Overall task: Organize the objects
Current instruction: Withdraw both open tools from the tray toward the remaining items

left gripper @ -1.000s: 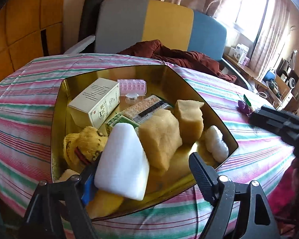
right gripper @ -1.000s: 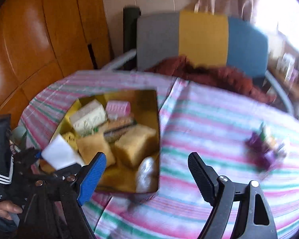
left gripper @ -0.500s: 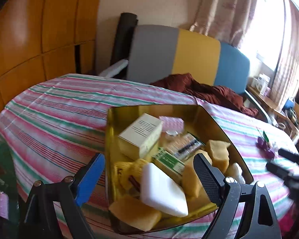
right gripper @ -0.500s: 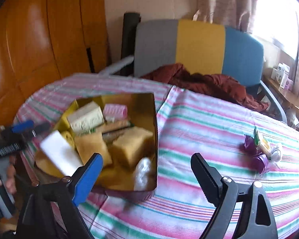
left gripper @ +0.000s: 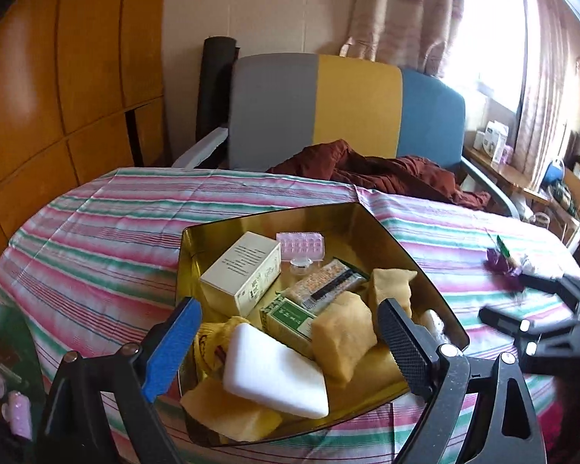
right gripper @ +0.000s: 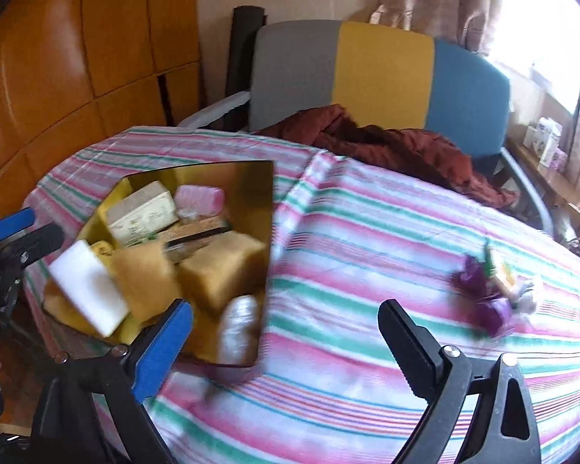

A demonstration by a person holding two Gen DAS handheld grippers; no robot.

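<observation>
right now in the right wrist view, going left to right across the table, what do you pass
left gripper → white foam block → yellow sponge block → right wall of the gold tin → bare striped tablecloth → purple clutter near the right edge.

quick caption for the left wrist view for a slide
Open left gripper hovers over a gold tin packed with sponges, boxes and a white foam block on a striped tablecloth.

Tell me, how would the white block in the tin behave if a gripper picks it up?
The white block looks like foam, so probably light and squashy between the fingers. It lies tilted on yellow sponges, so it may slide when nudged.
</observation>
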